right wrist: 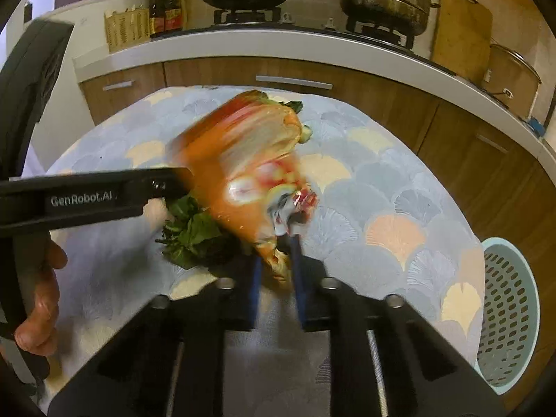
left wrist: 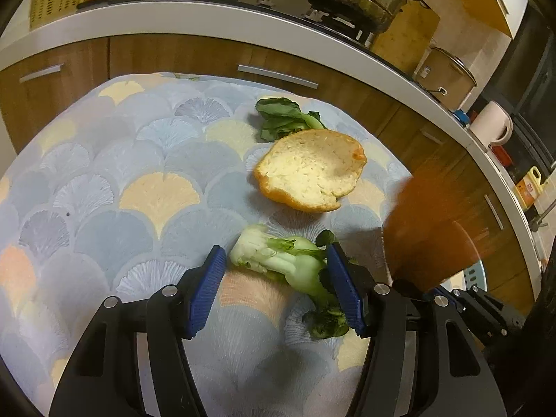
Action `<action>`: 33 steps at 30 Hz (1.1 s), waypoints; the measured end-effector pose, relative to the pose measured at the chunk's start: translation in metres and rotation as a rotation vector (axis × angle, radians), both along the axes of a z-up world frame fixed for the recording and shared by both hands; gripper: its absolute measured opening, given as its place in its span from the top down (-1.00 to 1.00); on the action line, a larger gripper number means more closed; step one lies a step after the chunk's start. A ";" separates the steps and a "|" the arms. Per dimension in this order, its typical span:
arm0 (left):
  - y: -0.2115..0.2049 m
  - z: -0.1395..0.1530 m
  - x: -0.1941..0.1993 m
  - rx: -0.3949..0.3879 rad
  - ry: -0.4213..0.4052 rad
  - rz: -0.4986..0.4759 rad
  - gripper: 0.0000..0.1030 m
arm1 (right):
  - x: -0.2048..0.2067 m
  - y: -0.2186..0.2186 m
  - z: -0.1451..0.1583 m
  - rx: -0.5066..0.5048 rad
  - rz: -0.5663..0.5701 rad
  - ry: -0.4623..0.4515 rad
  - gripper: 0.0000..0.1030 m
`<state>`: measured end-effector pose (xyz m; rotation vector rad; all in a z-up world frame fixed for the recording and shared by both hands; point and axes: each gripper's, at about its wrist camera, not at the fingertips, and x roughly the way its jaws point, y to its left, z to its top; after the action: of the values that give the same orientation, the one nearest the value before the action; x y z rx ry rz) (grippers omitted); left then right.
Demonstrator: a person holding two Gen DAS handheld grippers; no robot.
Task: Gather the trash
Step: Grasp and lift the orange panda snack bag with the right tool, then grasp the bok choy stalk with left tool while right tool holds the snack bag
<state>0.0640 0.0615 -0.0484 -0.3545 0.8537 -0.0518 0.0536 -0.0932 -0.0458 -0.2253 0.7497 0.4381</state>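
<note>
- Bok choy stub (left wrist: 281, 260) sits between my left gripper's (left wrist: 276, 285) blue pads (left wrist: 208, 292) in the left wrist view; the jaws stand wide apart, the right pad touching the leafy side, the left pad just clear of the white base, so nothing is clamped.
- The stub's long axis runs slantwise, its pale cut base pointing up-left toward the far side of the table, its dark leaf ends trailing down-right toward me.
- Beyond it I see an orange peel (left wrist: 311, 170) lying pith-up on the patterned tablecloth (left wrist: 104, 180), with a loose green leaf (left wrist: 283, 118) touching its far edge.
- At the right edge, a blurred orange wrapper (left wrist: 427, 229) hangs above the cloth, and a sliver of the basket (left wrist: 472, 274) shows below it.
- From the right wrist view, my right gripper (right wrist: 276, 278) is closed almost completely on that orange snack wrapper (right wrist: 243, 173), pinching its narrow lower end.
- The wrapper is motion-blurred; its long axis rises from the pads up and away toward the counter, the wide end farthest from me.
- The left gripper's black arm (right wrist: 87, 198) reaches in from the left, over dark greens (right wrist: 194, 232) on the cloth.
- A pale blue perforated basket (right wrist: 510, 312) stands beside the table at the lower right, well apart from the wrapper.
</note>
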 end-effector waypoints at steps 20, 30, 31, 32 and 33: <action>-0.005 0.001 -0.006 0.039 -0.022 0.003 -0.13 | -0.002 -0.020 0.008 0.082 -0.046 -0.030 0.89; -0.005 0.000 -0.007 0.042 -0.026 0.003 -0.13 | -0.001 -0.022 0.008 0.098 -0.053 -0.027 0.89; -0.005 0.000 -0.008 0.042 -0.027 0.003 -0.13 | -0.001 -0.022 0.008 0.100 -0.053 -0.026 0.89; -0.006 0.000 -0.008 0.043 -0.028 0.003 -0.13 | -0.001 -0.022 0.008 0.101 -0.053 -0.026 0.89; -0.006 0.000 -0.008 0.047 -0.028 0.003 -0.13 | -0.001 -0.022 0.008 0.102 -0.053 -0.025 0.89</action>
<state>0.0561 0.0552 -0.0482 -0.3104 0.8252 -0.0344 0.0530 -0.1154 -0.0373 -0.1145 0.7053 0.4210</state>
